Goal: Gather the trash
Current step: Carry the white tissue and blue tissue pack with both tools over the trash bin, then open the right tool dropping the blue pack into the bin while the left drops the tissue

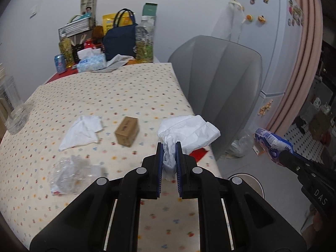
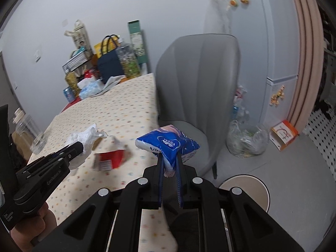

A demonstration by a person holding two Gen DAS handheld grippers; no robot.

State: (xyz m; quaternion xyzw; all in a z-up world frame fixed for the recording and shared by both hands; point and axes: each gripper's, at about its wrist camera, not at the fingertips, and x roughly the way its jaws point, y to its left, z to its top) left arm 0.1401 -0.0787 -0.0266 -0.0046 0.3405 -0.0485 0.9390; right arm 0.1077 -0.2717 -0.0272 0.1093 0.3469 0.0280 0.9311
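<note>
Carrying two pieces of trash off the table, one in each gripper.

The left gripper [image 1: 169,147] is clamped on a crumpled white bag [image 1: 189,133] above the table's [image 1: 105,96] near corner; the right gripper [image 2: 170,159] is clamped on a blue tissue packet [image 2: 168,143] just off the table edge, in front of the grey chair [image 2: 197,88]; a round bin lid [image 2: 247,191] sits on the floor below, probably the target; keep both grips firm and release only when directly over the bin; a tissue [image 1: 83,131], small brown box [image 1: 127,131], clear plastic wrapper [image 1: 71,172] and red packet [image 2: 110,159] remain on the cloth.
</note>
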